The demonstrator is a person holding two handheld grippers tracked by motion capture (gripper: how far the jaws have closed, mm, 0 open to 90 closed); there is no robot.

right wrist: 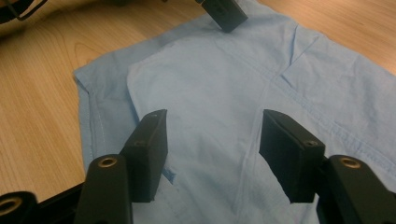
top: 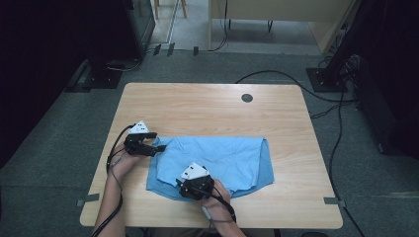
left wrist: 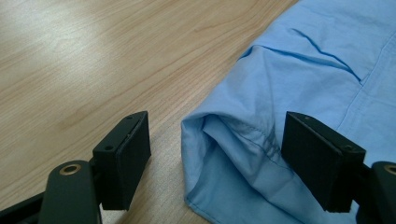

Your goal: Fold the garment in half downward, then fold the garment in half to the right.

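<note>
Shirt flat on table, left gripper at its left edge, right gripper over its near edge. Left gripper view: jaws spread, sleeve hem between, ungrasped. Right gripper view: jaws apart above shirt, nothing pinched.

My L gripper sits far left, jaws wide apart, nothing pinched, pointing right, L forearm coming up from the bottom edge. My R gripper is nearer me, jaws parted w/ pads clamping nothing, R hand wrapped round its body.
</note>
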